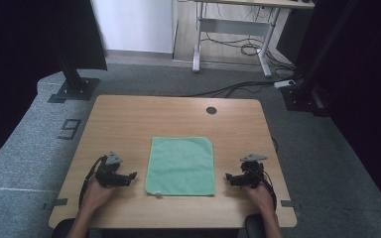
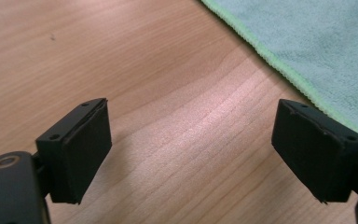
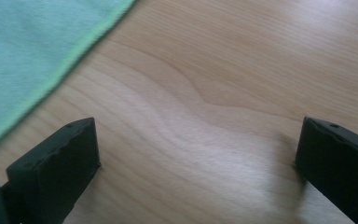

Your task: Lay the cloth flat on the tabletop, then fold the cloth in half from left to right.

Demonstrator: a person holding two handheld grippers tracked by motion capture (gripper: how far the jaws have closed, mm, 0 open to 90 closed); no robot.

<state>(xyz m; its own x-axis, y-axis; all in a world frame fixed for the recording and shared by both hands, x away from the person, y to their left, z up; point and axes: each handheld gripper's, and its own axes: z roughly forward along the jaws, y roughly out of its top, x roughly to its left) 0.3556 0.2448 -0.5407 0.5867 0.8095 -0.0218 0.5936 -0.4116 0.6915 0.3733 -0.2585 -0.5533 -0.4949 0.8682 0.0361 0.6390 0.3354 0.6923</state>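
On the left of the light wooden table, the black left gripper sits low over bare wood, its jaws spread wide with nothing between them, pointing toward the cloth. In the middle lies the flat square mint-green microfibre cloth with its brighter green stitched hem, near the table's front edge and well apart from both tools. On the right, the black right gripper faces the cloth, jaws likewise wide apart and empty.
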